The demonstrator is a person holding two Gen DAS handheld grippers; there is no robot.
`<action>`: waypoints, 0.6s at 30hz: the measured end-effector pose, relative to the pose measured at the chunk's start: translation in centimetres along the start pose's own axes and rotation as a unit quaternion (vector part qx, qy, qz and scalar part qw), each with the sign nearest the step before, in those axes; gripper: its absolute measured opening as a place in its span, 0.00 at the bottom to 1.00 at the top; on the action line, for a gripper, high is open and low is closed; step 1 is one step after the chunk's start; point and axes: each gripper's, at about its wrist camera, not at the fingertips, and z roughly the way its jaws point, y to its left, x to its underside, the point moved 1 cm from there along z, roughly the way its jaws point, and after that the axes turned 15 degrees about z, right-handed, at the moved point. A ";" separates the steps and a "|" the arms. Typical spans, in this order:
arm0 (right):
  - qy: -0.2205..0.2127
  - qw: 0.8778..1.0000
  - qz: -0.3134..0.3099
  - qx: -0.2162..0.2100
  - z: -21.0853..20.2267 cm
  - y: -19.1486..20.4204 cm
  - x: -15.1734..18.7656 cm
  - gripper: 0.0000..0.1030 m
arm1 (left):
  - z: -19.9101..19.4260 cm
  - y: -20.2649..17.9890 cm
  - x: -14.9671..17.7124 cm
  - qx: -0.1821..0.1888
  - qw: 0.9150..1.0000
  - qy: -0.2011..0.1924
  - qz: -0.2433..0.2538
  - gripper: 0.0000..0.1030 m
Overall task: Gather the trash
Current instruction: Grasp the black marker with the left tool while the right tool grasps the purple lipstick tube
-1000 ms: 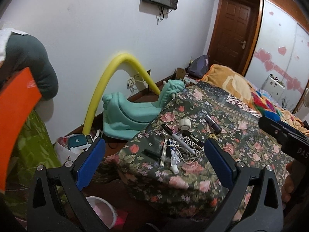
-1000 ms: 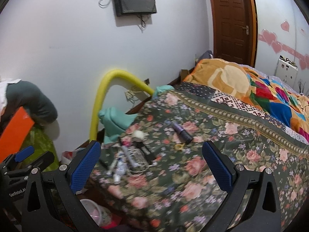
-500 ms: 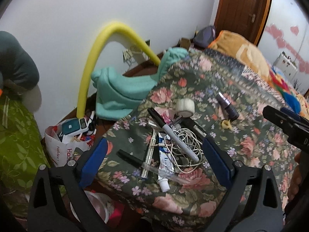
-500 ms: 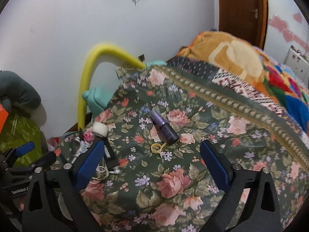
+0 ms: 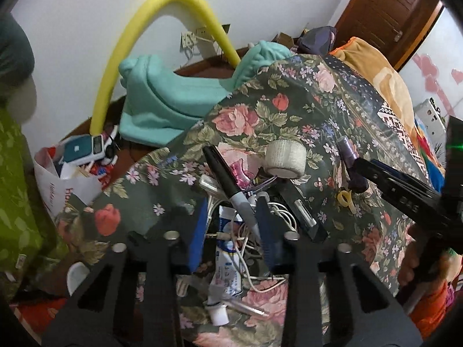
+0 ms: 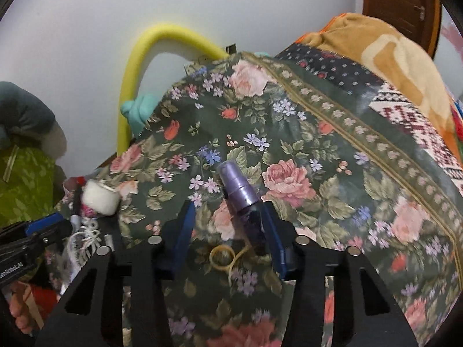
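A pile of small items lies on the floral cloth [image 5: 289,121]: a black-capped grey marker [image 5: 231,190], a white-blue tube [image 5: 227,269], white cables [image 5: 277,211], a tape roll [image 5: 285,159]. My left gripper [image 5: 233,225] is half-closed around the marker's grey end and the tube, fingers apart. My right gripper [image 6: 228,225] is half-closed around a purple bottle [image 6: 243,199], its right pad beside the bottle. A yellow rubber band [image 6: 222,256] lies between the fingers.
A white bag of trash [image 5: 72,167] sits on the floor at left, beside a teal plastic seat [image 5: 173,101] and a yellow foam tube [image 5: 162,20]. Blankets [image 6: 390,57] cover the bed beyond. The right gripper's body [image 5: 405,196] crosses the left view.
Both grippers moved down and forward to the cloth and narrowed. The left now straddles the marker and tube, the right straddles the purple bottle.
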 end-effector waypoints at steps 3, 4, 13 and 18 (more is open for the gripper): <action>0.004 1.000 -0.006 0.002 1.0 -0.1 -0.1 0.36 | 0.5 -0.3 -0.2 0.011 1.000 0.005 -0.003 0.22; 0.001 1.000 -0.009 0.003 1.1 -0.1 -0.1 0.36 | 0.7 -0.5 -0.2 0.014 1.000 0.006 -0.003 0.20; 0.011 1.000 0.001 0.001 1.7 -1.0 -0.7 0.36 | 2.1 -1.1 -0.2 0.016 0.999 0.025 -0.015 0.13; 0.033 0.999 0.030 -0.011 2.8 -2.3 -1.3 0.25 | 1.3 -1.8 0.2 0.022 0.999 0.022 -0.002 0.10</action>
